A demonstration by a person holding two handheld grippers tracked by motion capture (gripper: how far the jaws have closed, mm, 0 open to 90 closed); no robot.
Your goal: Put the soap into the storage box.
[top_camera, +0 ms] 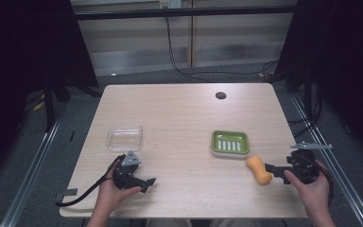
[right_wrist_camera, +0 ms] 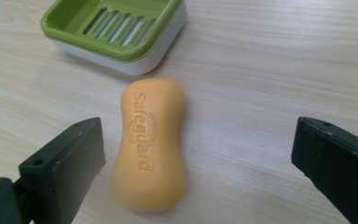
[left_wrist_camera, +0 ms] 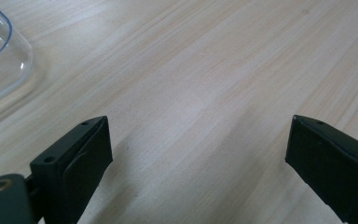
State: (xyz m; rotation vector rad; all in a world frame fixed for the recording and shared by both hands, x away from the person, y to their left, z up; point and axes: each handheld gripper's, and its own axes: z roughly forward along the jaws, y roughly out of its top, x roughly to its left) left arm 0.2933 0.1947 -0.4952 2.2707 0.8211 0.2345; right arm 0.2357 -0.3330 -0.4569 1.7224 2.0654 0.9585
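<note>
An orange bar of soap [top_camera: 259, 169] [right_wrist_camera: 150, 142] with raised lettering lies flat on the wooden table, just in front of a green and white soap dish [top_camera: 229, 143] [right_wrist_camera: 116, 31] with a slotted floor. My right gripper [top_camera: 270, 169] [right_wrist_camera: 198, 158] is low over the table and open, its jaws wide apart with the near end of the soap between them, untouched. A clear plastic lid [top_camera: 124, 137] [left_wrist_camera: 0, 65] rests at the left. My left gripper [top_camera: 149, 183] [left_wrist_camera: 198, 154] is open over bare wood, to the right of and nearer than the lid.
A dark round grommet [top_camera: 220, 95] sits near the table's far edge. The table's front edge [top_camera: 184, 215] runs close under both hands. Cables trail from each gripper, and dark stands flank the table.
</note>
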